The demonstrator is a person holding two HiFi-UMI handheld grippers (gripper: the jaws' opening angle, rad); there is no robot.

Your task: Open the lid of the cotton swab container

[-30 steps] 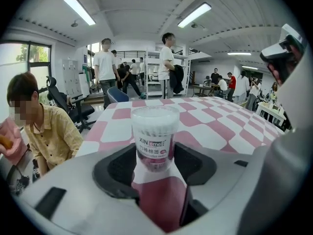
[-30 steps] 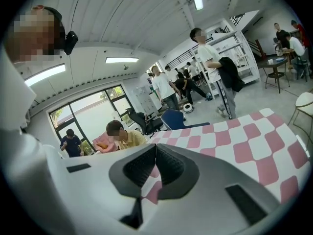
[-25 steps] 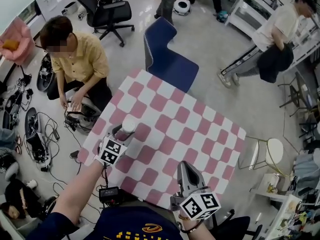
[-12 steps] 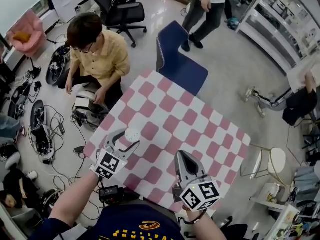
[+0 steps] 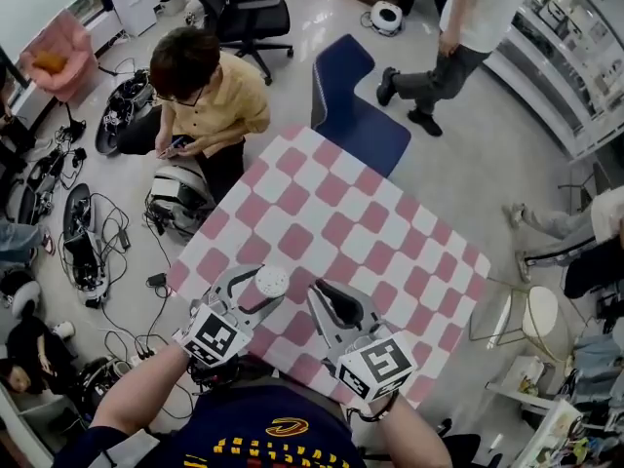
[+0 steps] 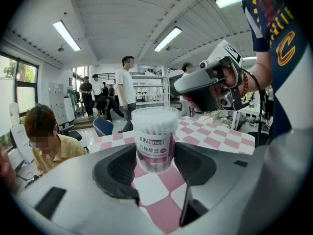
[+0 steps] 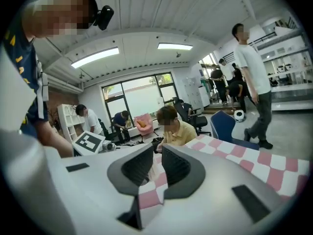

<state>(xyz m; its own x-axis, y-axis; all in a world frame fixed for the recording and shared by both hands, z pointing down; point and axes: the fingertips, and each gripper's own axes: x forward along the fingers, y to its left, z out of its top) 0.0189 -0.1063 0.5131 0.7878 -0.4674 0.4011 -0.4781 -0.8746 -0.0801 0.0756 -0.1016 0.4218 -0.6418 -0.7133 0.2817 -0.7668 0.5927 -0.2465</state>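
Observation:
The cotton swab container [image 5: 270,281], a clear round tub with a white lid, stands upright at the near left of the pink-and-white checked table [image 5: 341,222]. My left gripper [image 5: 261,289] is shut on its sides. In the left gripper view the container [image 6: 155,141] fills the space between the jaw tips, lid on, with my left gripper [image 6: 155,153] pressed against its body. My right gripper [image 5: 324,291] sits just right of the container, a short way off. Its jaws [image 7: 155,155] are nearly together and starting to open, with nothing between them. It also shows in the left gripper view, my right gripper [image 6: 210,82] hovering beside the lid.
A blue chair [image 5: 356,115] stands at the table's far edge. A seated person in a yellow shirt [image 5: 210,96] is by the far left corner, with cables and gear [image 5: 83,242] on the floor. Another person [image 5: 458,37] walks beyond the chair.
My right gripper has moved left, up beside the container. The left gripper stays round the container, now nearer the table's front edge. The people behind have shifted.

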